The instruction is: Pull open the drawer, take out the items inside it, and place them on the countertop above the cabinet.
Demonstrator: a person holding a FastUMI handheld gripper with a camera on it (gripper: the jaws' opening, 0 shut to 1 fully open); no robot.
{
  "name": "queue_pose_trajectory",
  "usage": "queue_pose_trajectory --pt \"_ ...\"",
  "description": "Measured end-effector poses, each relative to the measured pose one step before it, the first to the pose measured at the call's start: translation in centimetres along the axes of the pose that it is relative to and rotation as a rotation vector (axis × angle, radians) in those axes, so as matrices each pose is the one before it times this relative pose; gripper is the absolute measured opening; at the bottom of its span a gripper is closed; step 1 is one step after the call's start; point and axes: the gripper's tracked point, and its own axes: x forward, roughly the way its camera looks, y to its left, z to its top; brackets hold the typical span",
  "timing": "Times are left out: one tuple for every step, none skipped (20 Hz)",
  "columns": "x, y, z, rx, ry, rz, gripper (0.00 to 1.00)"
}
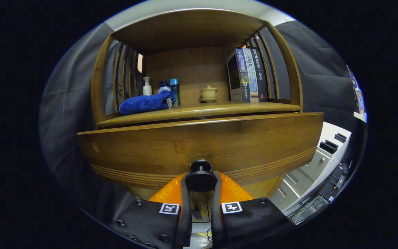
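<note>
dim, warm light from above; strong fisheye bending at rim; glare on drawer front [199,141]; corners perhaps soft.

Camera rides right on the gripper [200,180], looking forward and slightly upward, super close to the drawer front [199,145] at frame center; the countertop shelf [199,111] sits above, farther back.

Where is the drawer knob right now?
In the gripper view, the drawer knob sits low on the drawer front, clamped between the tool fingers.

Wooden drawer [199,145], front pulled out, black knob [200,176] between tongs [200,181]
</note>
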Motion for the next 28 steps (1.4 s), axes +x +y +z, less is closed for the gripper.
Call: queue_pose_trajectory --pt "-0.094 0.032 -0.031 -0.00361 -0.00452 -0.00193 0.31" --pt "-0.002 0.02 0.022 -0.00419 -0.00461 0.00107 0.31" --pt "-0.051 -0.003 0.059 -0.00703 -0.00299 0.0017 0.31" --pt "0.003 -0.033 -0.014 -0.00651 -0.00086 -0.00014 0.31" --pt "-0.182 -0.013 -0.139 -0.00126 0.00417 -0.00664 0.31" --pt "-0.179 0.018 -0.251 -0.0013 -0.00576 -0.00005 0.27" --pt "-0.736 -0.067 0.112 -0.00663 -0.00819 0.00318 0.23" --pt "-0.607 0.034 -0.073 -0.0048 -0.00777 0.00443 0.23" --pt "-0.687 -0.061 -0.062 0.00166 -0.0011 0.00453 0.22" --pt "-0.78 -0.039 -0.279 0.00802 0.00652 0.00036 0.23" --pt "-0.685 0.005 -0.065 0.00371 -0.00177 0.00031 0.22" --pt "-0.668 -0.068 -0.043 -0.00973 0.00236 -0.00074 0.22" --pt "-0.604 -0.056 -0.126 -0.01309 -0.00049 -0.00039 0.22" --pt "-0.647 -0.015 -0.383 -0.00514 0.00709 -0.00026 0.22" --pt "-0.668 0.048 -0.275 0.00401 0.00549 0.00289 0.22" --pt "-0.541 0.121 -0.326 0.00739 0.00604 0.00224 0.22" --pt "-0.522 0.052 -0.245 0.00234 0.00271 0.00195 0.23" --pt "-0.302 -0.077 0.061 -0.00392 -0.00308 -0.00369 0.22" --pt "-0.366 -0.037 -0.385 0.00133 0.01143 -0.00099 0.22" --pt "-0.404 0.097 -0.001 0.00466 -0.00348 0.00314 0.22" --pt "-0.265 -0.01 -0.07 -0.00086 0.00098 0.00104 0.22" --pt "-0.156 -0.037 -0.089 -0.00156 -0.00094 -0.00039 0.22" --pt "-0.011 -0.031 -0.102 -0.00013 0.00171 -0.00029 0.22" --pt "-0.115 0.253 -0.096 0.00576 0.00338 -0.001 0.22" --pt "-0.252 0.08 -0.153 0.00873 0.00773 -0.00095 0.23" --pt "-0.334 0.073 -0.025 -0.00699 -0.00256 0.00266 0.23" --pt "-0.187 -0.043 -0.024 -0.00254 -0.00288 -0.0001 0.22" --pt "-0.098 0.003 -0.151 0.00039 -0.00236 -0.00182 0.22"
